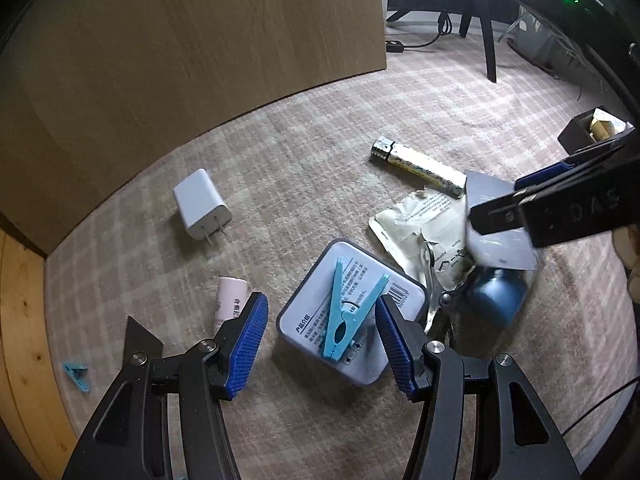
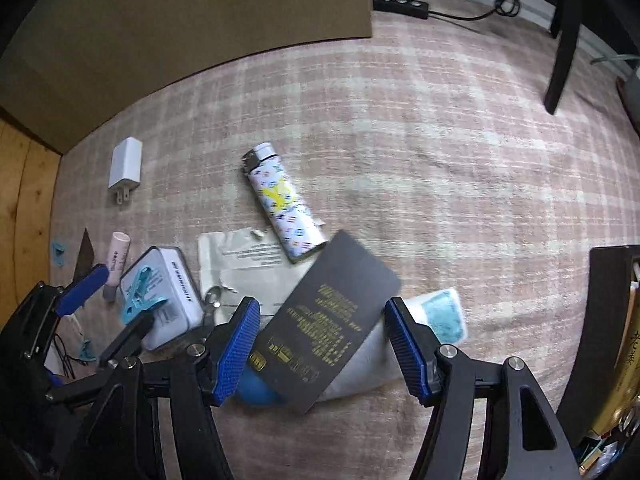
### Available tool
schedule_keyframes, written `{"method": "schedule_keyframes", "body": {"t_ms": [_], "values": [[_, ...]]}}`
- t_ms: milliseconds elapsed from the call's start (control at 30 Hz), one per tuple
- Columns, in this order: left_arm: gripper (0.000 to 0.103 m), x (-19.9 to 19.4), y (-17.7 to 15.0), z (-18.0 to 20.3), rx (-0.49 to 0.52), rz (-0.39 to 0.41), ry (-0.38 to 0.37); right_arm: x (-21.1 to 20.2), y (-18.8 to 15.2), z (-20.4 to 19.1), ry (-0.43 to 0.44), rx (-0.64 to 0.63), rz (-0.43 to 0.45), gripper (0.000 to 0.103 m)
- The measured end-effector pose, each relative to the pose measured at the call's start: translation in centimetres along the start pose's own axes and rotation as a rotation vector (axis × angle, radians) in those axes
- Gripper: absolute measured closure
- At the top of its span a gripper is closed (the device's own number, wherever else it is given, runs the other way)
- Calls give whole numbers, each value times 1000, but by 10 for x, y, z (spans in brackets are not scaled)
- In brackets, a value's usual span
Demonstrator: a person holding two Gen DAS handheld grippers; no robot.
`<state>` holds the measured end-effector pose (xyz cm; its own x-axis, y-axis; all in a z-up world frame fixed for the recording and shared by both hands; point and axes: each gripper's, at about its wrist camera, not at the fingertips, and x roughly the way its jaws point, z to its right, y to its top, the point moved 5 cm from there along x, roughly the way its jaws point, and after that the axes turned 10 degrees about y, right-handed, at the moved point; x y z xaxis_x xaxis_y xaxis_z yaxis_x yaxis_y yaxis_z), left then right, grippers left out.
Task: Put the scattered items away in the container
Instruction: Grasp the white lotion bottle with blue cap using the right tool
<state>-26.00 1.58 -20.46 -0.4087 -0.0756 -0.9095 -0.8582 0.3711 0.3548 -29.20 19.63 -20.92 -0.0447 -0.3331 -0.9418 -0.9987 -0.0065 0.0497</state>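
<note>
Left gripper (image 1: pixel 320 344) hangs with jaws apart over a light-blue plastic clothespin (image 1: pixel 348 312) lying on a white rounded-square tin (image 1: pixel 384 360). Right gripper (image 2: pixel 320 348), jaws spread wide, straddles a dark grey card with gold print (image 2: pixel 332 320) on the checked pinkish carpet (image 2: pixel 440 160); the dark box container (image 2: pixel 608 320) stands at the carpet's right edge.

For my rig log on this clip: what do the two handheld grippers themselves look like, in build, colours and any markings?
Both match. The left gripper and right gripper have black angular linkage arms joined by silver round-headed pins, each ending in blue ribbed pads. Seen from the left wrist view, the right gripper's black body carries embossed letters, apparently "DAS". No sleeve shows.
</note>
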Motion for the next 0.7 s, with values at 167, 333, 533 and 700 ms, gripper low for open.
{"method": "schedule_keyframes", "body": {"t_ms": [167,333,533,700], "values": [[45,3,-3,-4,-31,-7,-7,13,5,-8,-46,-11,-19,42],[52,3,-4,-5,-53,0,-15,22,11,-8,-22,53,-21,42],[60,3,-5,-4,-59,4,-22,32,22,-9,5,150,-18,42],[62,1,-10,-3,-76,1,-46,37,13,-15,-18,38,-65,42]]}}
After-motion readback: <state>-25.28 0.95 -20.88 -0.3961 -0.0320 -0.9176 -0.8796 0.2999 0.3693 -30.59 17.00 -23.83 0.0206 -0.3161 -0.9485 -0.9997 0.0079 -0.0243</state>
